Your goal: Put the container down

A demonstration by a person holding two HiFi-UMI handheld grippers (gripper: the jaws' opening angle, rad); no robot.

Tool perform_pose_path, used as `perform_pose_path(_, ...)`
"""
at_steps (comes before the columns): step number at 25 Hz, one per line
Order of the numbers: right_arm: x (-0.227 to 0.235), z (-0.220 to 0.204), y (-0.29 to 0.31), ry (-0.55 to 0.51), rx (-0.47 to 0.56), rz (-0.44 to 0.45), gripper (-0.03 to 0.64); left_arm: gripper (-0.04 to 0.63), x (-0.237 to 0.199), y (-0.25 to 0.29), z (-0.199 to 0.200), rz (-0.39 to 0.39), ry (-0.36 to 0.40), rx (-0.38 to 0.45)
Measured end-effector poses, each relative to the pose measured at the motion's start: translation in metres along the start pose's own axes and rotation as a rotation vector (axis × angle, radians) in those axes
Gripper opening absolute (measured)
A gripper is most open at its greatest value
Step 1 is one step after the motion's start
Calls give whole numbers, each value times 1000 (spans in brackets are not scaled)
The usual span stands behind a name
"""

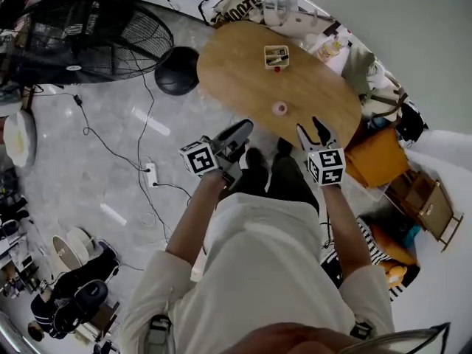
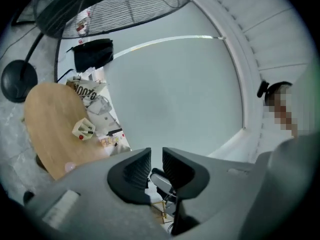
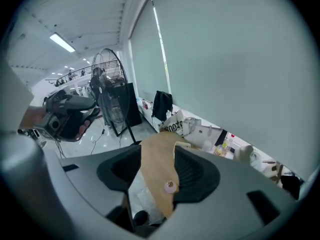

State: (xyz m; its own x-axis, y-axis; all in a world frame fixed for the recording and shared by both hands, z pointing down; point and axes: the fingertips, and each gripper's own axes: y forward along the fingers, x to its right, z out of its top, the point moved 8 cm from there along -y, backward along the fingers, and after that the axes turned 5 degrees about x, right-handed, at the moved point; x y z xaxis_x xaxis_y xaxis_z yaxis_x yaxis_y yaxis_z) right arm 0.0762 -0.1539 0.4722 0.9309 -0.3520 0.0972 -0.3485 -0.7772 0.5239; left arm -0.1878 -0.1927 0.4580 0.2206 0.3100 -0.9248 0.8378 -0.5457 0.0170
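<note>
A small cream container (image 1: 276,56) with dark items and a red bit inside stands on the far part of the oval wooden table (image 1: 243,80). It also shows in the left gripper view, container (image 2: 84,129). A little pink object (image 1: 279,108) lies near the table's front edge. My left gripper (image 1: 243,130) hovers at that near edge; its jaws stand a narrow gap apart with nothing between them (image 2: 156,156). My right gripper (image 1: 315,131) is open and empty, held above the front right edge; between its jaws I see the table and the pink object (image 3: 170,186).
A big floor fan (image 1: 88,35) with a black round base (image 1: 177,71) stands left of the table. A power strip (image 1: 151,174) and cables lie on the floor. Bags and clutter (image 1: 243,6) line the wall behind. An orange cushion (image 1: 376,157) and wooden rack (image 1: 428,205) are at right.
</note>
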Motion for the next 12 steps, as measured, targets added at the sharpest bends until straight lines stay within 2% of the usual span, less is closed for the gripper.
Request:
perform_pose_path(4, -23, 28, -40, -32, 41, 40, 164, 53, 40, -18, 16, 16, 147, 2)
perform_pose_path(8, -31, 60, -81, -70, 102, 25, 112, 43, 82, -31, 27, 25, 255, 17)
perform_pose_path(12, -26, 85, -117, -89, 178, 19, 70, 41, 118, -34, 20, 57, 378, -1)
